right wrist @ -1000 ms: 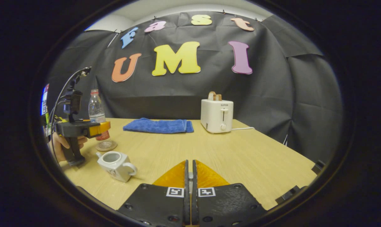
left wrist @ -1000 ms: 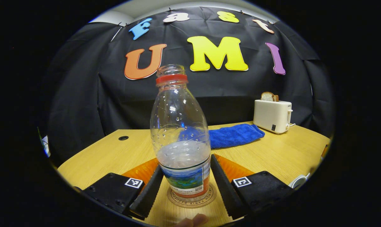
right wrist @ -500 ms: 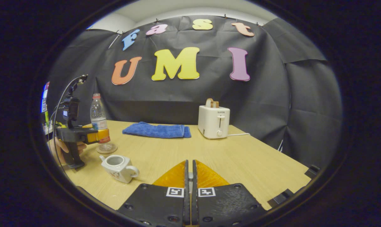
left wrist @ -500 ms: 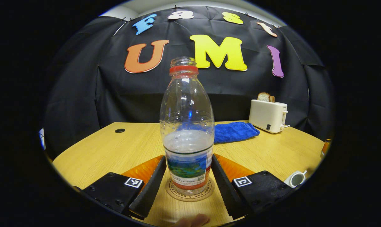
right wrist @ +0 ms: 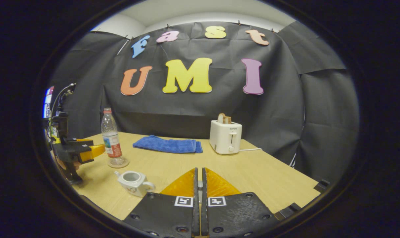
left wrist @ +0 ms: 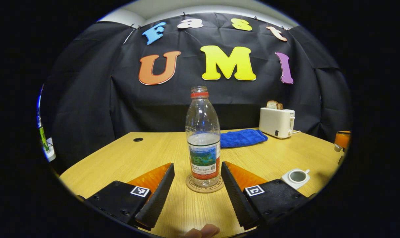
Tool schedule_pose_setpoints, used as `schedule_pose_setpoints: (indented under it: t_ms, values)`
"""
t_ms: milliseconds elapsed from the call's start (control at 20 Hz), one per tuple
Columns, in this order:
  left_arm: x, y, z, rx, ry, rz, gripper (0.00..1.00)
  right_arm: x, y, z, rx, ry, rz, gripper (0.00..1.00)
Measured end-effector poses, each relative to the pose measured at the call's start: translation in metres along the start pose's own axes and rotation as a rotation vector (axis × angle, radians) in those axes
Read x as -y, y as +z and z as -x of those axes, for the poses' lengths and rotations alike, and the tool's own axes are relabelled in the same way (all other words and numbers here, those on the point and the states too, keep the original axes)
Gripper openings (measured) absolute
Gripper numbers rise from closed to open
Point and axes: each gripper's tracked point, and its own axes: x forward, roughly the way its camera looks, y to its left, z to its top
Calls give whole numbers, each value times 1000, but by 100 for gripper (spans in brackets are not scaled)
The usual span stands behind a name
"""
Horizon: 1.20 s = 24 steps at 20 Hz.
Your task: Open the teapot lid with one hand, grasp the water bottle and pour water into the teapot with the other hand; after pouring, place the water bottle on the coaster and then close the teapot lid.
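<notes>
Left gripper view has the left hand-held gripper (left wrist: pixel 197 185) released, its two fingers spread wide and apart from the clear plastic water bottle with a red neck ring (left wrist: pixel 202 138), which stands upright on the round cork coaster (left wrist: pixel 205 185) just ahead of the fingertips. The bottle is uncapped and holds water to about its label. Right gripper view shows the right hand-held gripper (right wrist: pixel 198 185) clenched, fingers pressed together; whether the lid sits between them cannot be told. To its left, the small white ceramic teapot (right wrist: pixel 134 181) sits on the light wooden worktop (right wrist: pixel 253 175) with its mouth open, near the coaster. Farther back lie a folded blue cloth (right wrist: pixel 168 145) and a white toaster with bread slices (right wrist: pixel 225 137).

Judging by this, the lid closing is what remains. The risk: the left hand-held gripper sits close to the open bottle, so a careless swing could clip it, tip it and spill water. A misaligned lid could also nudge the light teapot
</notes>
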Motion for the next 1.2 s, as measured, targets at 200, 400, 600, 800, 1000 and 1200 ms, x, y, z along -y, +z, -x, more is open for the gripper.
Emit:
schedule_pose_setpoints:
  t_ms: [200, 400, 600, 800, 1000, 1200]
  values:
    - [-3, 4, 37, -6, 14, 23, 89, -17, 13, -1, 15, 49, -9, 1]
    - [-1, 21, 71, 10, 3, 61, 89, -40, 26, -6, 23, 123, -14, 2]
    - [-3, 41, 103, 33, 19, 59, 89, -65, 28, -15, 14, 211, -38, 2]
    - [-12, 70, 130, 65, 57, -5, 89, -89, 14, -27, -42, 267, -73, 1]
    - [0, 95, 149, 98, 11, 41, 88, -117, 3, -33, -81, 321, -94, 2]
    - [1, 116, 169, 148, -39, 49, 89, -139, 0, -36, -80, 350, -91, 1]
